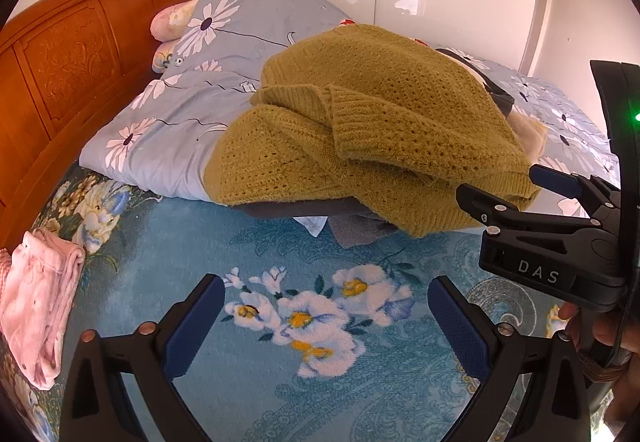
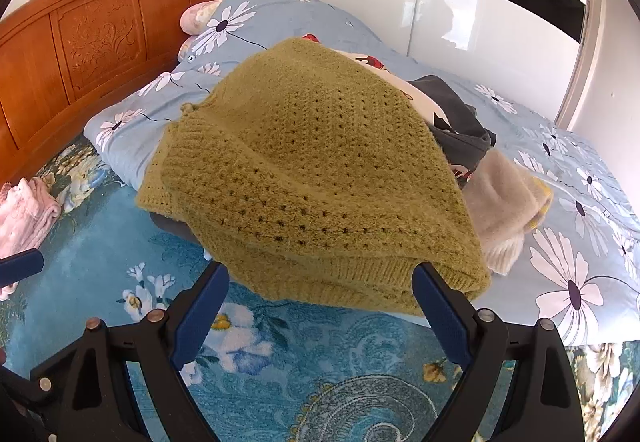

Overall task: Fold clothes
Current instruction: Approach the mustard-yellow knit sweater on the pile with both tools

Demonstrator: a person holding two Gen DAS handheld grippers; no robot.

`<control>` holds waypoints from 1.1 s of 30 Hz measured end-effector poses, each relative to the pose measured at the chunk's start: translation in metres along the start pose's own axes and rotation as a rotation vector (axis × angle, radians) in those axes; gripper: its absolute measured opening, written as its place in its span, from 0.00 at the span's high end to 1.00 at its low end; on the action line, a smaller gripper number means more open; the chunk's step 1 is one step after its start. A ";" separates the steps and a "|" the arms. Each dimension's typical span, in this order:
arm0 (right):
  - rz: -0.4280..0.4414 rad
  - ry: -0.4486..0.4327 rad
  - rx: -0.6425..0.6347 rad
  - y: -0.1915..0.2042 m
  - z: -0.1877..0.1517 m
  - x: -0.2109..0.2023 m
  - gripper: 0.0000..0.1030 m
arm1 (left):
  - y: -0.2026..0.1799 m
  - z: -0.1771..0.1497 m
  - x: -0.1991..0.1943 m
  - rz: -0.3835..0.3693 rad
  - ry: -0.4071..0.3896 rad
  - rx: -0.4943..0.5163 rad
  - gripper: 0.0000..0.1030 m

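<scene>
An olive-green knitted sweater (image 1: pixel 360 130) lies crumpled on top of a pile of clothes on the bed, also filling the middle of the right wrist view as the sweater (image 2: pixel 312 178). My left gripper (image 1: pixel 326 318) is open above the blue floral bedspread, short of the pile, with nothing between its fingers. My right gripper (image 2: pixel 320 302) is open too, its fingertips straddling the sweater's ribbed hem without closing on it. In the left wrist view the right gripper (image 1: pixel 516 186) shows from the side, at the sweater's right edge.
Under the sweater lie a dark grey garment (image 2: pixel 460 122), a cream fluffy one (image 2: pixel 504 202) and a white printed one. A pink garment (image 1: pixel 36 306) lies at the left. A light blue daisy quilt (image 1: pixel 192 90) and the wooden headboard (image 1: pixel 72 58) stand behind.
</scene>
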State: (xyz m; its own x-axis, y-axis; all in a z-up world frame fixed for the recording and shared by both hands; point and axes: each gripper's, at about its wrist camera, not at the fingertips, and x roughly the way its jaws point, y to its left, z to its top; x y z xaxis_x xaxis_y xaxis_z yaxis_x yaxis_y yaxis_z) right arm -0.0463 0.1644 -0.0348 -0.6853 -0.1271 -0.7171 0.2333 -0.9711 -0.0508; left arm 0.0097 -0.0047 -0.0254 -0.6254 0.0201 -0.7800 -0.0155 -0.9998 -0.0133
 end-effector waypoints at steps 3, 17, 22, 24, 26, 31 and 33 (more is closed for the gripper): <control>0.004 0.004 -0.001 0.000 0.002 0.001 0.09 | 0.002 0.001 0.000 0.003 0.000 -0.001 0.00; 0.009 0.020 -0.021 0.011 0.011 0.004 0.09 | 0.013 0.009 -0.005 0.021 -0.015 0.013 0.00; 0.008 0.023 -0.034 0.016 0.014 0.005 0.09 | 0.014 0.009 -0.008 0.024 -0.029 0.026 0.00; 0.007 0.024 -0.039 0.018 0.015 0.006 0.09 | 0.014 0.009 -0.009 0.020 -0.037 0.034 0.00; 0.009 0.027 -0.043 0.020 0.015 0.006 0.09 | 0.013 0.009 -0.010 0.020 -0.043 0.043 0.00; 0.015 0.029 -0.052 0.025 0.016 0.006 0.09 | 0.013 0.008 -0.010 0.015 -0.044 0.041 0.00; 0.014 0.031 -0.052 0.026 0.017 0.007 0.09 | 0.014 0.008 -0.009 0.010 -0.042 0.036 0.00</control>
State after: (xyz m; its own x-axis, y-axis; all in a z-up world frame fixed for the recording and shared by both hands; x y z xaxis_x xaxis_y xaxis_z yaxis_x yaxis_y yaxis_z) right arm -0.0564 0.1346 -0.0290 -0.6602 -0.1333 -0.7392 0.2789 -0.9573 -0.0765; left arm 0.0091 -0.0188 -0.0132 -0.6582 0.0112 -0.7528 -0.0367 -0.9992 0.0173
